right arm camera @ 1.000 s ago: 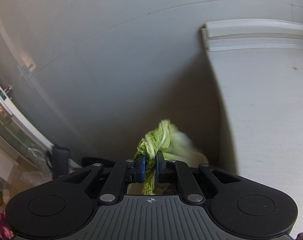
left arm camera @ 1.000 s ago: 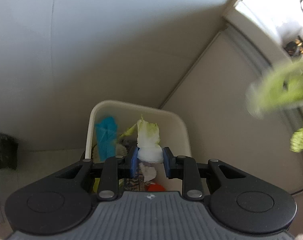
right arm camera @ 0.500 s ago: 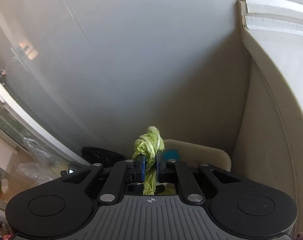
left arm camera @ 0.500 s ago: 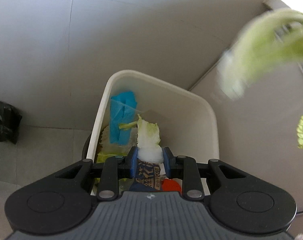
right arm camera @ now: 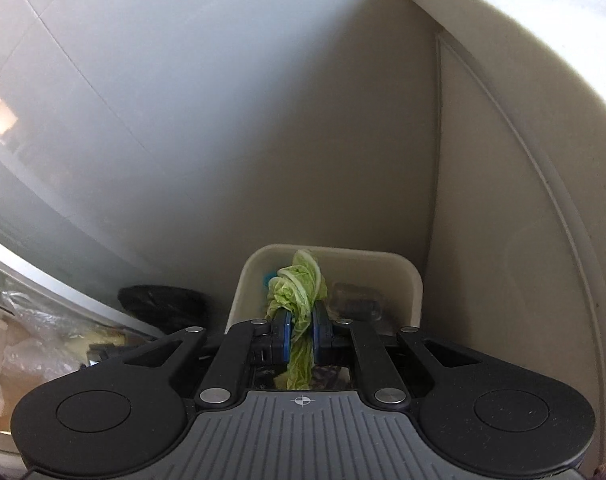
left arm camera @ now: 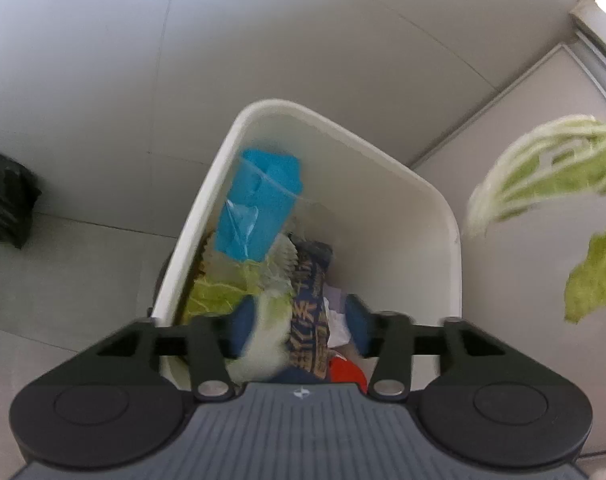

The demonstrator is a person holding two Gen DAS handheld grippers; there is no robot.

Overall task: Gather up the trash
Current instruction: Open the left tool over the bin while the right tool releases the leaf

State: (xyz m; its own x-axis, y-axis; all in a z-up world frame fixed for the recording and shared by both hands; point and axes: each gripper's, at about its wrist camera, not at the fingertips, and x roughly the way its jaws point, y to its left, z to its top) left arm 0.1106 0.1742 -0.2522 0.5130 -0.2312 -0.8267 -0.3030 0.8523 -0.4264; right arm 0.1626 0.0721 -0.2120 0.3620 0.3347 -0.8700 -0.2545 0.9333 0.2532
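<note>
Left wrist view: at far left I note a black bag (left arm camera: 5, 196) on the floor against the wall, well apart from the white bin (left arm camera: 443, 216). My left gripper (left arm camera: 297, 326) hangs over the bin's mouth; its jaws have just been opening and now stand apart, and a pale cabbage piece (left arm camera: 265, 344), blurred, lies between them near the left pad, which I judge is no longer clamping it. Inside the bin lie a blue plastic sheet (left arm camera: 259, 204), a patterned wrapper (left arm camera: 309, 320) and a red item (left arm camera: 347, 374). At right a leafy cabbage leaf (left arm camera: 543, 168) hangs in the air. Right wrist view: my right gripper (right arm camera: 301, 334) is closed tight on that cabbage leaf (right arm camera: 299, 288), above the bin (right arm camera: 415, 288).
</note>
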